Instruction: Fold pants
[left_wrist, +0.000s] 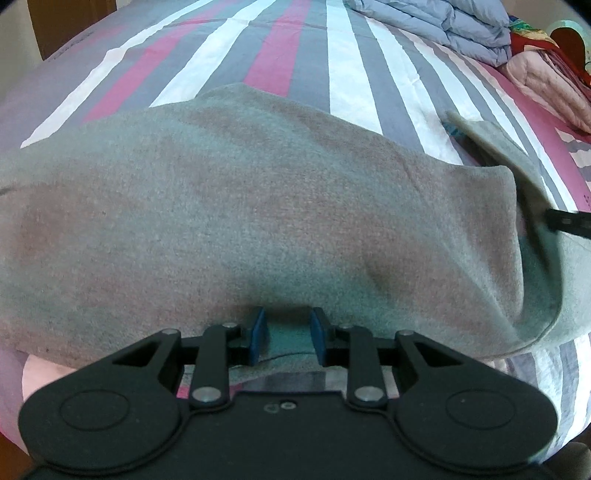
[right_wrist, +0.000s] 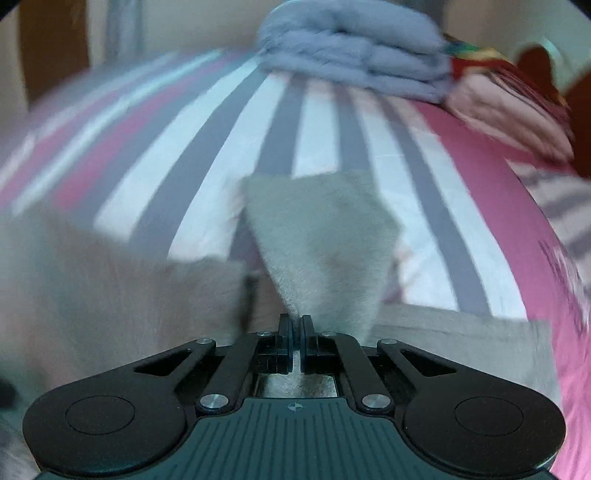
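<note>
Grey fleece pants (left_wrist: 236, 206) lie across the striped bed sheet (left_wrist: 347, 74) and fill most of the left wrist view. My left gripper (left_wrist: 288, 332) is at their near edge, its blue pads pinched on a fold of the grey cloth. In the right wrist view my right gripper (right_wrist: 295, 325) has its jaws together on a thin corner of the pants (right_wrist: 317, 236), which stands up from the jaws as a pointed flap. More grey cloth (right_wrist: 122, 295) lies to its left. A black part of the right gripper shows at the pants' right end in the left wrist view.
A folded blue-grey quilt (left_wrist: 443, 26) and a pink blanket (left_wrist: 546, 85) are stacked at the far right of the bed. The same quilt (right_wrist: 354, 59) sits at the top of the right wrist view. A brown wooden panel (left_wrist: 51, 26) stands at far left.
</note>
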